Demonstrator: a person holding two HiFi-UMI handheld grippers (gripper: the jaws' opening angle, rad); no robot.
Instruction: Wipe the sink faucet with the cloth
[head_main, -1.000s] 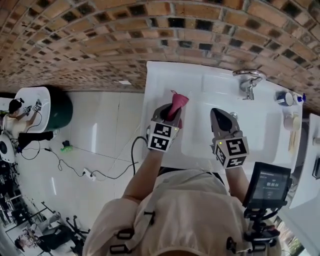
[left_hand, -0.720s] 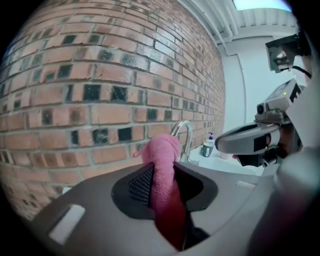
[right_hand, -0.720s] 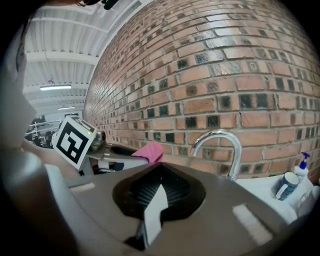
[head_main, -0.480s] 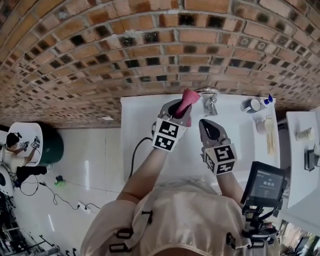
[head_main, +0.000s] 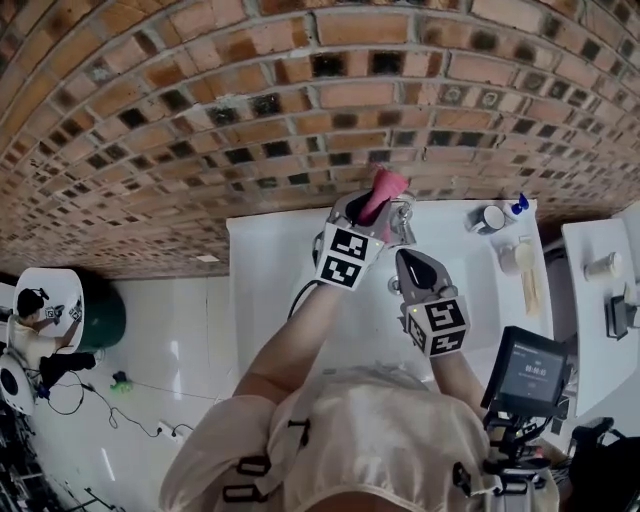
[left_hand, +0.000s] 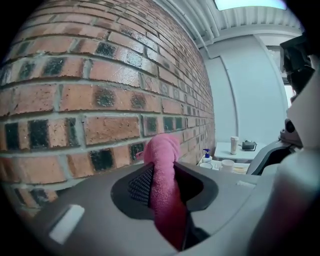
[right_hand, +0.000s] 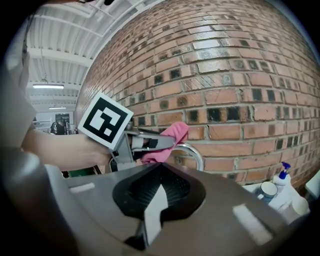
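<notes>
Left gripper (head_main: 368, 215) is clamped on the cloth (left_hand: 162, 182): pink fold pinched between the pads, its free end sticking out past the tips. The cloth end is up at the crown of the faucet (right_hand: 197, 153), right in front of the wall (head_main: 200, 120); from the right gripper view it looks on the arch or just short of it, can't tell which. Right gripper (head_main: 413, 263) sits just below, over the sink (head_main: 255, 270), jaws drawn together and empty. I'd say the step is first contact, wipe not really started. To do it well: keep the clamp firm, since a loose pinch will probably let the fold drag out on the first stroke. Lead with the protruding end so the cloth meets the chrome, not the jaw tips — not much cloth sticks out, so a steep approach likely puts hard plastic on the spout. Lay the fold over the top of the arch, then run along the curve toward the outlet, then back down to the base, rolling the wrist to follow the bend and reach both sides. Room behind the spout looks tight, so watch the tips against the brick. Right gripper should stay low and out of the stroke path. The bottle (head_main: 517, 206) and cup (head_main: 492, 217) on the sink's right side are well apart from the faucet, likely no issue unless the sweep goes wide.
</notes>
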